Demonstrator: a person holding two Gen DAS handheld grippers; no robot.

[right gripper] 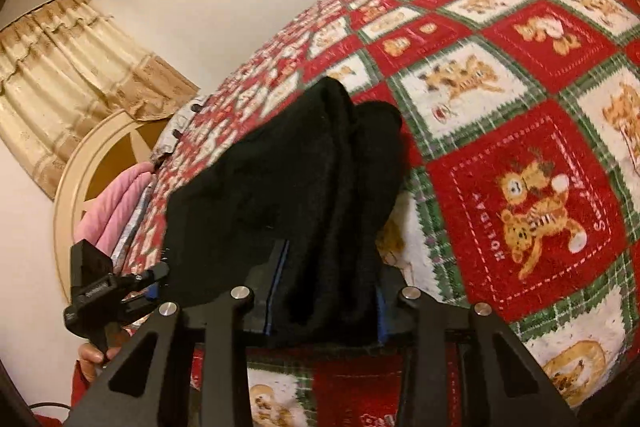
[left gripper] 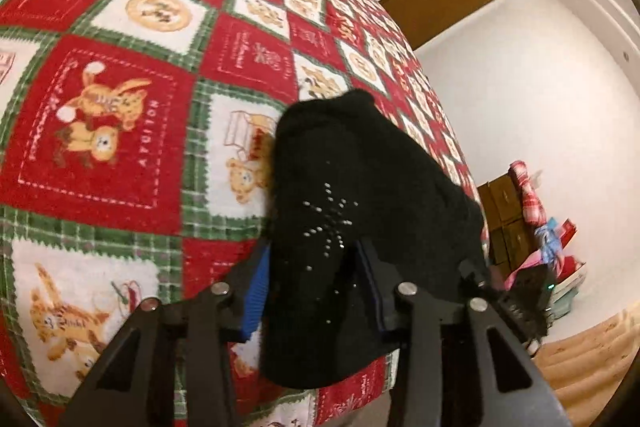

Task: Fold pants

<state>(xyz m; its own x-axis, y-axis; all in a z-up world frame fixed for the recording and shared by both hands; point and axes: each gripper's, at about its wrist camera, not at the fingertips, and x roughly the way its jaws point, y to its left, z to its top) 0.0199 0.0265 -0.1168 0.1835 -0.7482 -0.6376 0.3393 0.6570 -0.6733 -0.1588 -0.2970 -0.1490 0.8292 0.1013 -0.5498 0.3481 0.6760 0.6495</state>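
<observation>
Black pants [left gripper: 360, 195], bunched and dotted with small studs, fill the space between the blue-padded fingers [left gripper: 256, 295] of the left gripper [left gripper: 316, 291], which is clamped on the fabric. On the other side, the right gripper [right gripper: 324, 291] likewise pinches a thick fold of the same pants [right gripper: 304, 179], so the garment hangs between both above the bed's red, white and green holiday quilt [left gripper: 132, 131]. A hand [right gripper: 94, 357] shows at the right view's lower left.

Warm, yellowish room light. Both pictures bulge like a ball and go dark at the corners. The blanket [left gripper: 120, 131] looks blurry far off.
</observation>
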